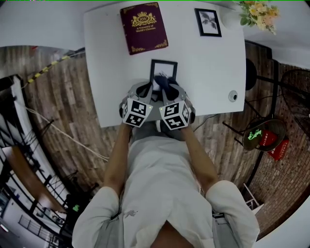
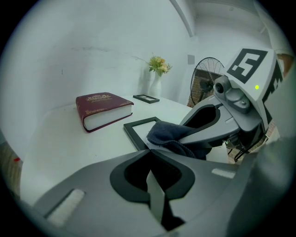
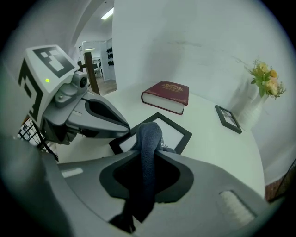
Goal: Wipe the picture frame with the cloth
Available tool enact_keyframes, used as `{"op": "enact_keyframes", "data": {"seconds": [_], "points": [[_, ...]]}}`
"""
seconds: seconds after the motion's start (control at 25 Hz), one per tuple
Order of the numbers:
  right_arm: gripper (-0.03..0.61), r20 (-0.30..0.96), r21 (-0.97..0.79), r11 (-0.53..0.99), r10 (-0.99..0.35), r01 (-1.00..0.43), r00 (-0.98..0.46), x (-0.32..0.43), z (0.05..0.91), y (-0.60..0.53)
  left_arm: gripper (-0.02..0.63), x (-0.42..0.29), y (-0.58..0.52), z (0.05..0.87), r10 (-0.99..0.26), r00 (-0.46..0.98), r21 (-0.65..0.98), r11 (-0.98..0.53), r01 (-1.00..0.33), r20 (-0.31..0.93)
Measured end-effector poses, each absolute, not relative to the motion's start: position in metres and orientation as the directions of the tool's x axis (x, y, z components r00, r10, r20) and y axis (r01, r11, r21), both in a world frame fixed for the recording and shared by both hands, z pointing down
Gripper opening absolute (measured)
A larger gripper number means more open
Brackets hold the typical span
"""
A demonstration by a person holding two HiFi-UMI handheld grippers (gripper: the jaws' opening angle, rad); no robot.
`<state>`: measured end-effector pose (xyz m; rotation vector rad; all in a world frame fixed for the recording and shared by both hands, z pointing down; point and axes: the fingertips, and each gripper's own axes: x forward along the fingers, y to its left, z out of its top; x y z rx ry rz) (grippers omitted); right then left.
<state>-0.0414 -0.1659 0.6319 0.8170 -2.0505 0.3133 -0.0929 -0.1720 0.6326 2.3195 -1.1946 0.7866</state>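
Note:
A black picture frame (image 1: 163, 64) (image 2: 134, 132) (image 3: 184, 137) lies flat on the white table (image 1: 208, 72), just ahead of both grippers. A dark blue cloth (image 1: 165, 83) (image 2: 167, 133) (image 3: 148, 139) is bunched on the frame's near part. My right gripper (image 1: 169, 88) (image 3: 149, 156) (image 2: 184, 137) is shut on that cloth, which trails back between its jaws. My left gripper (image 1: 151, 87) (image 2: 149, 152) (image 3: 126, 126) is shut with nothing seen between its jaws. Its tips sit at the frame's near left edge. That corner of the frame is hidden behind them.
A maroon book (image 1: 143, 26) (image 2: 102, 109) (image 3: 167, 96) lies beyond the frame. A small black-framed picture (image 1: 208, 22) (image 3: 228, 118) and a vase of flowers (image 1: 259, 12) (image 3: 261, 92) stand at the far right. A small round object (image 1: 233, 95) sits near the table's right edge.

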Motion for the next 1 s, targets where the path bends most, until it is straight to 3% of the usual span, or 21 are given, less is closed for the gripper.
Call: {"op": "enact_keyframes", "data": {"seconds": [0.56, 1.0], "points": [[0.067, 0.834, 0.145, 0.659, -0.483, -0.738, -0.268, 0.031, 0.638, -0.165, 0.02, -0.093, -0.168, 0.636, -0.654, 0.384, 0.104, -0.425, -0.899, 0.651], [0.067, 0.764, 0.13, 0.592, -0.571, -0.796, -0.3, 0.049, 0.6, -0.172, 0.02, -0.067, -0.141, 0.625, -0.603, 0.472, 0.19, -0.472, -0.861, 0.643]]}}
